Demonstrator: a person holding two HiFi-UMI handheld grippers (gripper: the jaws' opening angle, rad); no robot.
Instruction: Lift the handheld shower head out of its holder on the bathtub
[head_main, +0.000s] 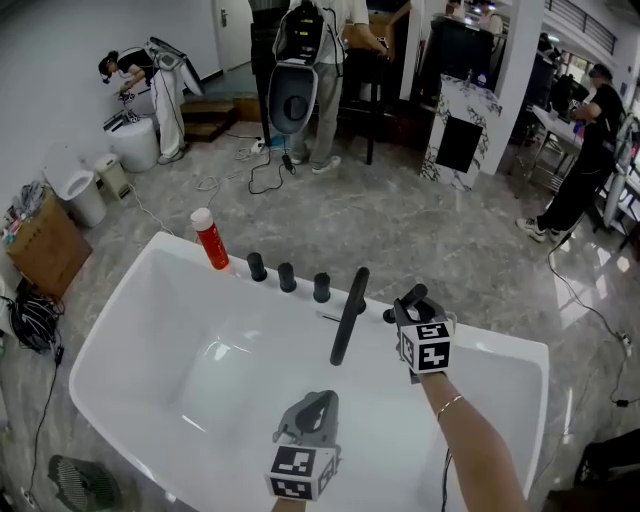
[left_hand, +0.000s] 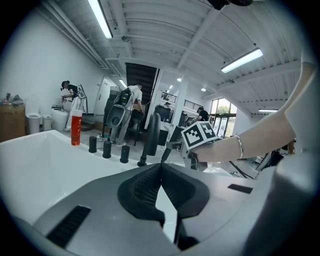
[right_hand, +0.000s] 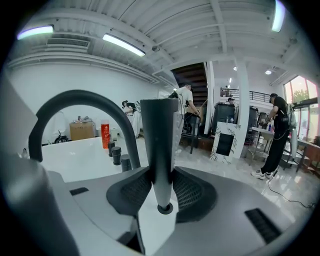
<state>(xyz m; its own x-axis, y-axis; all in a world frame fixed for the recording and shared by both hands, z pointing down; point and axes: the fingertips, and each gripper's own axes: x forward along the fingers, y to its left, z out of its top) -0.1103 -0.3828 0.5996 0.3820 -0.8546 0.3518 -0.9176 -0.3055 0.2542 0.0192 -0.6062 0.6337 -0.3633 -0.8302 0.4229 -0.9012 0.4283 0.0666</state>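
My right tongs (right_hand: 161, 181) clamped on the shower head (right_hand: 161, 135) — left tongs (left_hand: 160, 167) pressed together, empty. Red bottle (head_main: 210, 240) far left — label unreadable.

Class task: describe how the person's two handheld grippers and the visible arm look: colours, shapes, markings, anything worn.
Both the left gripper and the right gripper have smooth grey shells with black, mesh-textured fingers. Each carries a white cube printed with black square markers. The right forearm shows no sleeve, and a thin bracelet circles the wrist.
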